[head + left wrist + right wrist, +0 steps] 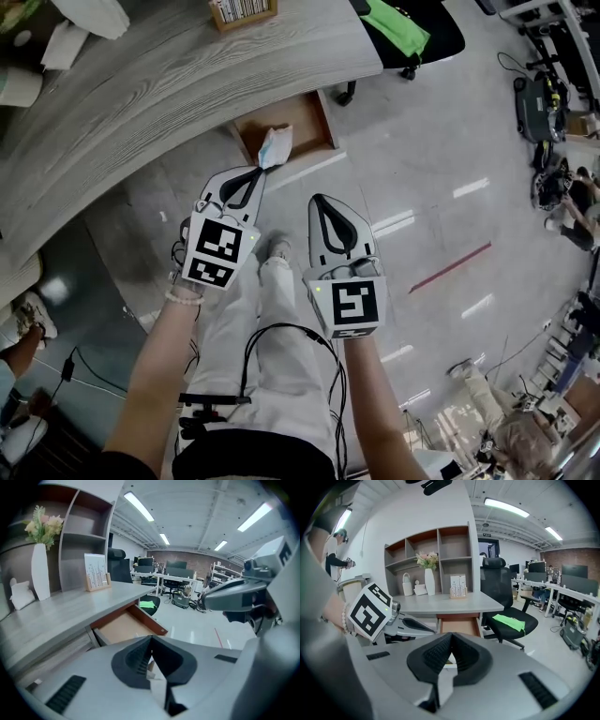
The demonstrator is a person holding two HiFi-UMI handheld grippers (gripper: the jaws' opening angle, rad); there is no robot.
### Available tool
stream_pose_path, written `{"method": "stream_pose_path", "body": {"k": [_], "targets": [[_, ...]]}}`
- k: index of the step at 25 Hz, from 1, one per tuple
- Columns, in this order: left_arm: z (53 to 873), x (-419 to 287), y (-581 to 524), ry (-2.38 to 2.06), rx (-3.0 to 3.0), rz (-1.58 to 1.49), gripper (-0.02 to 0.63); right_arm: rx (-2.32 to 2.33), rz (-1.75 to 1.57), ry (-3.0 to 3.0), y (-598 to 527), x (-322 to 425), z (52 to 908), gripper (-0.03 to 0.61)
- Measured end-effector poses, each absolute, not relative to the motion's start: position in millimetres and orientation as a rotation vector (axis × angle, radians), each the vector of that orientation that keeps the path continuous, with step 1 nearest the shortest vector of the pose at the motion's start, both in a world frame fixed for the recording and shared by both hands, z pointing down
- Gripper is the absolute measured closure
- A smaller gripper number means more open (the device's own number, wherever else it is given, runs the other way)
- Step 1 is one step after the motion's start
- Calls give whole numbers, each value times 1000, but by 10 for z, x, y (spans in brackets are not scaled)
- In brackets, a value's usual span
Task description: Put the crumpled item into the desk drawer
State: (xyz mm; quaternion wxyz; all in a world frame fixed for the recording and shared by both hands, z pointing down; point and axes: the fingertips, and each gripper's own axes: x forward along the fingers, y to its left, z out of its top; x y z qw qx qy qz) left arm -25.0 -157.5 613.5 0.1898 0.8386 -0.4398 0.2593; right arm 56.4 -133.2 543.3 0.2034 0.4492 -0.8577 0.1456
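Observation:
The crumpled item is a pale, bluish-white wad of paper. It sticks out past the tips of my left gripper, which is shut on it. The wad hangs just in front of the open wooden desk drawer, over its near edge. In the left gripper view my left gripper has its jaws together, a scrap of the wad shows between them, and the drawer lies ahead to the left. My right gripper is shut and empty, over the floor to the right; the right gripper view shows my right gripper pointing at the drawer.
The grey curved desk carries a white vase with flowers and a card holder. A black chair with a green cloth stands right of the drawer. The person's legs and shoes are below the grippers. A red floor line runs at the right.

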Motion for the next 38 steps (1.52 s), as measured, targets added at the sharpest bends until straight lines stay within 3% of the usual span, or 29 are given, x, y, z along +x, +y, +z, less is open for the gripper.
{"method": "stream_pose_path", "body": {"k": [24,38], "targets": [[4247,-345,-1246,-1267,2501,589,603,1326,352,-2427,-1143,604,4131,575],[3326,-481,-1068,-1349,2604,509,603,1318,161,-2547,-1080,432,3301,575]]}}
